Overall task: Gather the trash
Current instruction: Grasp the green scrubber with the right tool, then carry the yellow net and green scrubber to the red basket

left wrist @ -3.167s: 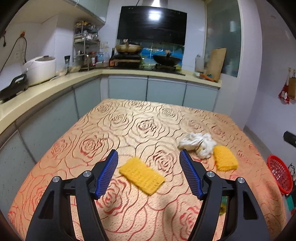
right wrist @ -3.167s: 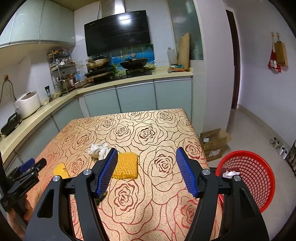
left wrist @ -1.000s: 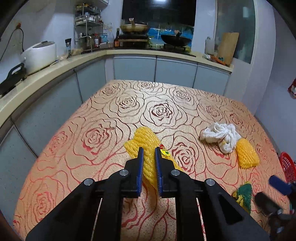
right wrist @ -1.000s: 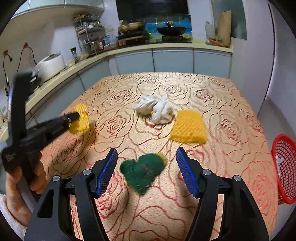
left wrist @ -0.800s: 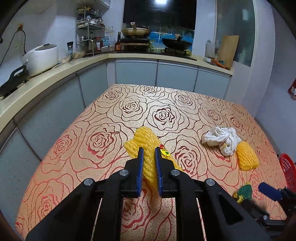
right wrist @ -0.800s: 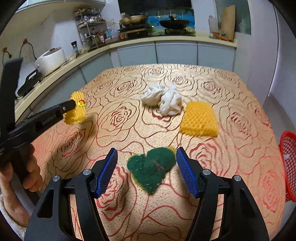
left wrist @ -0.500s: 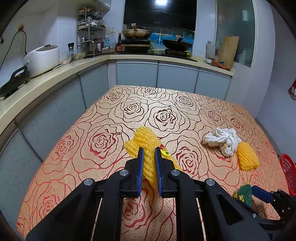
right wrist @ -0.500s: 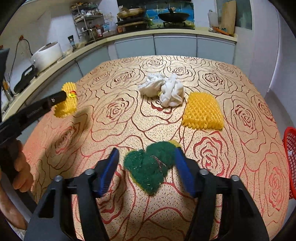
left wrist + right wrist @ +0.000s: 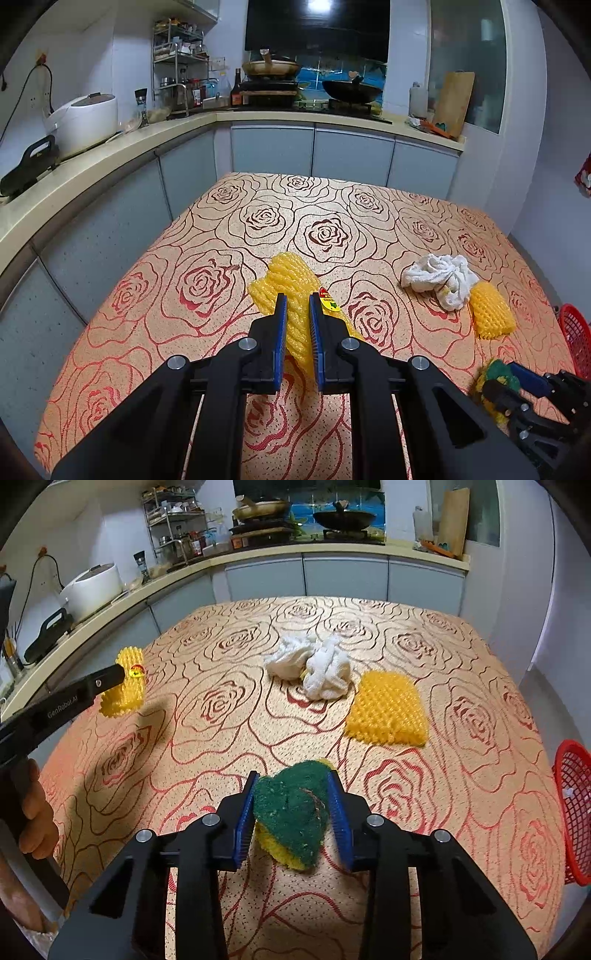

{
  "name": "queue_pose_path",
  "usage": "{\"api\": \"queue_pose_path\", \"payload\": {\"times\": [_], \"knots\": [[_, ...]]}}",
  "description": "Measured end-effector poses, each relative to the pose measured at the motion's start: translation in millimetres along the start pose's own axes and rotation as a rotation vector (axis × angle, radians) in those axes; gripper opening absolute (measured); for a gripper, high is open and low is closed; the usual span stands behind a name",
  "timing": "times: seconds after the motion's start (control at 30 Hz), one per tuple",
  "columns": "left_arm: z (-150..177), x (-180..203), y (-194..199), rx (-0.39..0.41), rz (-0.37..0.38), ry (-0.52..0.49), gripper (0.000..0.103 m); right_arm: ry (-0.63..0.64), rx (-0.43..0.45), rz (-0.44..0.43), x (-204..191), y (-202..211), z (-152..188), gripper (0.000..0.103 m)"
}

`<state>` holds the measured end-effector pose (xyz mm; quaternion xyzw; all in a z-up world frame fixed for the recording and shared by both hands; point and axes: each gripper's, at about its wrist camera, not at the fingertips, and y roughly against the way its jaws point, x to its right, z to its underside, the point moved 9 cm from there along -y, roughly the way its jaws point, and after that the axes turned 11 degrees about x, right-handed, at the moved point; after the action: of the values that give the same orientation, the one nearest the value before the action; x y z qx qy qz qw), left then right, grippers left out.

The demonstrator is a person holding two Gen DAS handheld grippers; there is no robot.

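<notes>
Both views ride on a hand-held tool and look forward and downward along its two fingers, close over the worktop with the rose-patterned orange cloth (image 9: pixel 266 218). The left view faces the kitchen's far corner; the right view sits further right, facing the same way. Both share the crumpled white cloth (image 9: pixel 439 277) (image 9: pixel 314 664), the flat yellow foam net (image 9: pixel 489 314) (image 9: pixel 388 709) and the red mesh basket (image 9: pixel 576 332) (image 9: pixel 576 812).

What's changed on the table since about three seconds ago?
The left gripper shut on the yellow foam net and lifted it off the table. The right gripper came down around the green scouring sponge and is closing on it. The white cloth, second foam net and red basket stayed put.
</notes>
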<state>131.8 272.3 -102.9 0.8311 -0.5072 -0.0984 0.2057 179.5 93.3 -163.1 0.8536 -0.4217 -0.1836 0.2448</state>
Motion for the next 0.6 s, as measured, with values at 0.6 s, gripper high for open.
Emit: {"api": "queue_pose_path", "payload": {"times": [0.6], "knots": [[-38, 15, 30, 0.109, 0.031, -0.013, 0.011, -0.011, 0.225, 0.054, 33, 61, -78, 0.036]]}}
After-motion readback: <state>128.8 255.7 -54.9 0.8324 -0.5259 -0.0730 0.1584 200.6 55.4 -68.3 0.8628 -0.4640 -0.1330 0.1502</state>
